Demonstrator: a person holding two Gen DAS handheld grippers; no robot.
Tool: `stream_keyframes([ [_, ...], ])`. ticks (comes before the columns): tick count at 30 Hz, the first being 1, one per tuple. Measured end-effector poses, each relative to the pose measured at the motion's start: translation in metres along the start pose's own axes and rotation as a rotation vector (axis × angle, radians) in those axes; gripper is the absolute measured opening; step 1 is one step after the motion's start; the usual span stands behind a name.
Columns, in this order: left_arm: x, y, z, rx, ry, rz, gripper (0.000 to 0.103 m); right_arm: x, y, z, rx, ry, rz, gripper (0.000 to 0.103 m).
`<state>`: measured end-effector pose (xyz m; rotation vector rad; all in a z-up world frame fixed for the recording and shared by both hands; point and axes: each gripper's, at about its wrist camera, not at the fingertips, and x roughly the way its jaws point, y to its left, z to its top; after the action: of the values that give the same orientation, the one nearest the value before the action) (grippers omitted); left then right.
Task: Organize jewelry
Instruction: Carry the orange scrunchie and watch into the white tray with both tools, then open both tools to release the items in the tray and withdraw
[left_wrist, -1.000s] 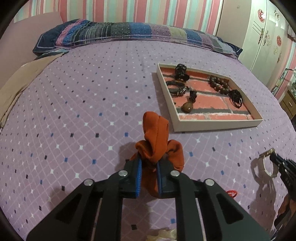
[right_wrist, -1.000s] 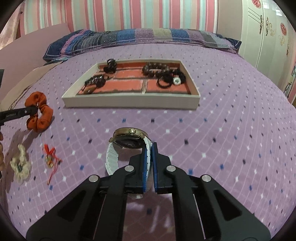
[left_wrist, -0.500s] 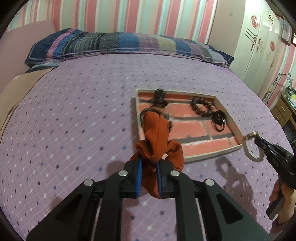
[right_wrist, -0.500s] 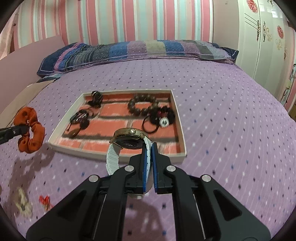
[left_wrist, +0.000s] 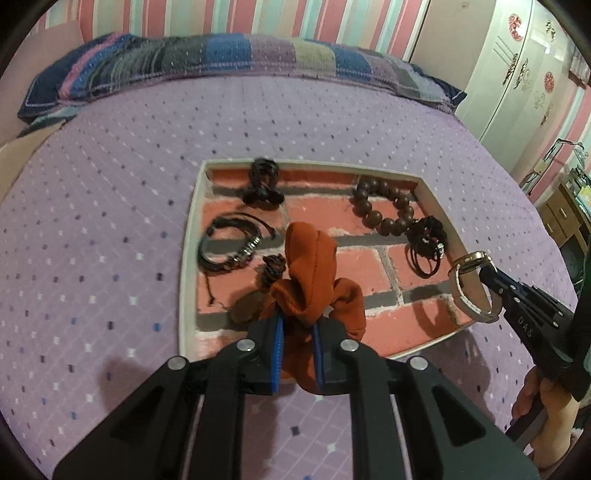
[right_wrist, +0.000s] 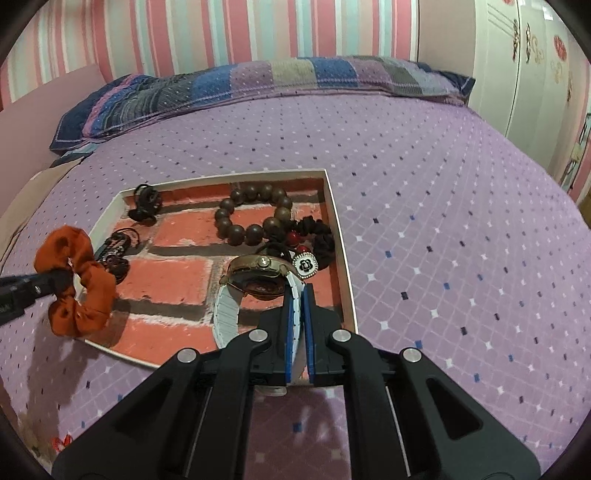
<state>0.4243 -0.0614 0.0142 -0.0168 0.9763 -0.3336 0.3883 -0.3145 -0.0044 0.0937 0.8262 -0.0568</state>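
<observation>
My left gripper (left_wrist: 297, 328) is shut on an orange scrunchie (left_wrist: 312, 273), held over the near left part of the white-rimmed tray (left_wrist: 188, 258) with a brick-pattern floor. The right gripper (right_wrist: 297, 295) is shut on the white strap of a gold-cased watch (right_wrist: 258, 275), hanging above the tray's near right corner (right_wrist: 347, 295). In the left wrist view the watch (left_wrist: 471, 286) shows at the tray's right edge; in the right wrist view the scrunchie (right_wrist: 75, 282) hangs over the tray's left rim. Inside lie a brown bead bracelet (right_wrist: 251, 216), black cord bracelets (left_wrist: 231, 247) and black hair ties (left_wrist: 426, 243).
The tray rests on a purple patterned bedspread (right_wrist: 443, 221). A striped pillow (right_wrist: 258, 85) lies along the headboard end. A white wardrobe (left_wrist: 517, 62) stands on the right. A small red trinket (right_wrist: 61, 443) lies on the bed near the left edge. A person's hand (left_wrist: 543, 406) holds the right gripper.
Both grippers have travelled forward from the open bedspread to above the tray, each keeping its grip. The scrunchie now hangs over the tray's left side, the watch over its right.
</observation>
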Motion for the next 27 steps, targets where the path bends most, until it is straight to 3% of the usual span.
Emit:
stream_keyframes([
  [14,0.046,0.002,-0.004,0.044,0.037,0.148,0.015,0.035,-0.003,-0.005,-0.016,0.042,-0.035,0.006],
  [19,0.052,0.003,-0.004,0.057,0.04,0.175,0.019,0.04,-0.005,-0.006,-0.019,0.063,-0.029,0.009],
  [21,0.052,0.002,-0.005,0.06,0.044,0.183,0.029,0.042,-0.005,-0.006,-0.017,0.078,-0.02,0.01],
  [24,0.049,-0.001,-0.006,0.07,0.04,0.198,0.042,0.038,-0.005,-0.005,-0.02,0.072,0.002,0.024],
  [27,0.038,-0.005,-0.005,0.075,0.031,0.178,0.046,0.024,-0.005,-0.001,-0.022,0.036,0.01,0.043],
])
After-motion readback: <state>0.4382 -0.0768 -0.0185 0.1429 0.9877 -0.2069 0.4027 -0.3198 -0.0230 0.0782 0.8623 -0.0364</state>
